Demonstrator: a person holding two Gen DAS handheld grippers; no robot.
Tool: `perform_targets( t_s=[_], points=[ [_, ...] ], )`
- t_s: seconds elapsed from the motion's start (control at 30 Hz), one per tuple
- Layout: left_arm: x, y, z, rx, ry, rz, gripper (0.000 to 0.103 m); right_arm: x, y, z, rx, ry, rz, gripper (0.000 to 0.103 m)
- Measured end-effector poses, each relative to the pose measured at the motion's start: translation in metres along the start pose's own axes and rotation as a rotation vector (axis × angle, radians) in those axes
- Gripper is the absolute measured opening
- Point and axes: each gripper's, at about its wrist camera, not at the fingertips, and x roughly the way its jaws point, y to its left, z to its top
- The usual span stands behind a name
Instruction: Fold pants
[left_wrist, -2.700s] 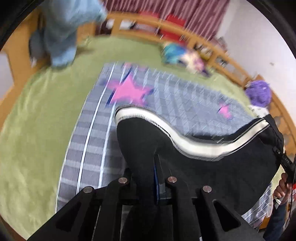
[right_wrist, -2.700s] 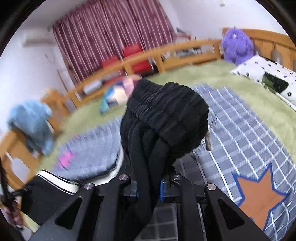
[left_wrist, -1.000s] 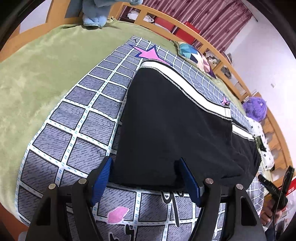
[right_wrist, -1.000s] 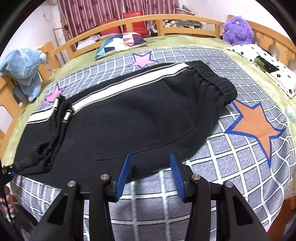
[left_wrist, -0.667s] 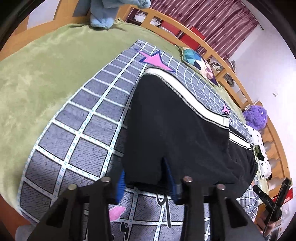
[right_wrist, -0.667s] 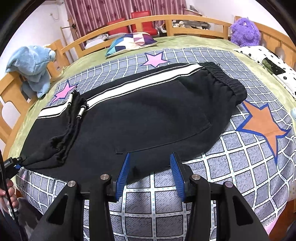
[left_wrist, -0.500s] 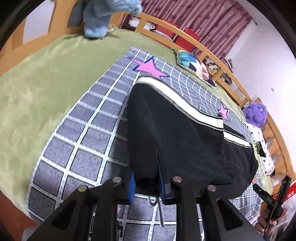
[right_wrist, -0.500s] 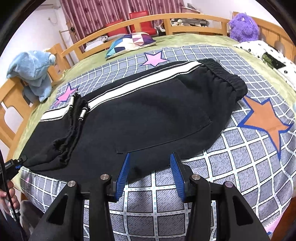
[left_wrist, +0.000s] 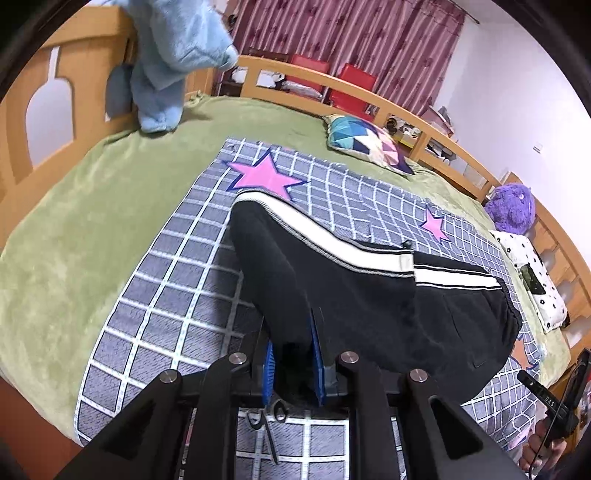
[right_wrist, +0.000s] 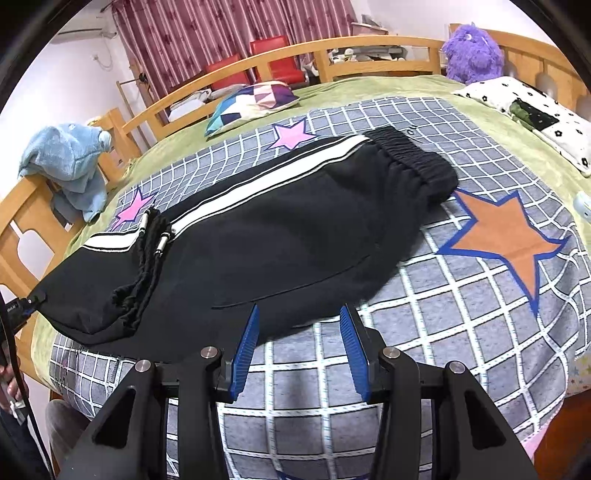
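Black pants (right_wrist: 266, 243) with a white side stripe lie folded lengthwise on the grey checked blanket (right_wrist: 461, 306). The elastic waistband (right_wrist: 413, 162) is at the far right, the drawstring cords (right_wrist: 151, 254) lie across the left part. My left gripper (left_wrist: 293, 350) is shut on the near edge of the pants (left_wrist: 351, 295) and lifts that end slightly off the blanket. My right gripper (right_wrist: 299, 325) is open and empty, its blue pads just in front of the pants' near edge.
A blue plush toy (right_wrist: 66, 162) hangs on the wooden bed rail (left_wrist: 22, 110). A patchwork cushion (right_wrist: 251, 103) lies at the back, a purple plush (right_wrist: 472, 48) and a dotted pillow (right_wrist: 532, 114) at the right. An orange star (right_wrist: 506, 236) marks the blanket.
My left gripper has closed on the pants' near edge and raised it a little. My right gripper stayed open and hardly moved.
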Motion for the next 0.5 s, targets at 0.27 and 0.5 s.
perform_targets(
  t_s=[0.27,0.5],
  points=[
    [-0.009,-0.070,0.015,0.146,-0.037,-0.052,0.015,-0.002,-0.022,0.000,0.034,-0.006,0.002,0.045],
    [0.006,-0.160,0.016,0.279,-0.030,-0.143,0.015,-0.002,-0.031,0.005,0.022,-0.021,-0.001,0.045]
  ],
)
